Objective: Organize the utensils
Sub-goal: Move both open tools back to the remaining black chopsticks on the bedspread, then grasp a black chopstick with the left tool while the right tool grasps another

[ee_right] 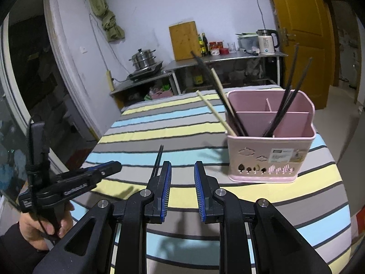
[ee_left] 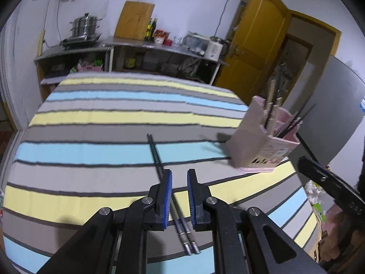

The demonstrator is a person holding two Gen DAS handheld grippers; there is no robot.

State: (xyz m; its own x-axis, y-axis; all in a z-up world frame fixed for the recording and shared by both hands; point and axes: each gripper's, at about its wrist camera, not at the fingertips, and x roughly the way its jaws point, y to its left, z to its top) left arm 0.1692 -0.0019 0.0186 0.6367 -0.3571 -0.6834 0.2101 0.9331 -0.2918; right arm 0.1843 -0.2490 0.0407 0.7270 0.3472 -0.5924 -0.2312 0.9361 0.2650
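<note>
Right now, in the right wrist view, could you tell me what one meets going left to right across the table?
Left gripper → loose dark chopsticks → right gripper → pink utensil holder.

Cool, even indoor light fell from above, the pink utensil holder (ee_right: 271, 141) cast a soft shadow leftward onto the striped tablecloth (ee_right: 173, 123), and fisheye bending curved and darkened edges, with slight blur throughout.

A chopstick pair (ee_left: 157, 157) lies on the table (ee_left: 91, 118), left of the utensil holder (ee_left: 262, 146).
</note>
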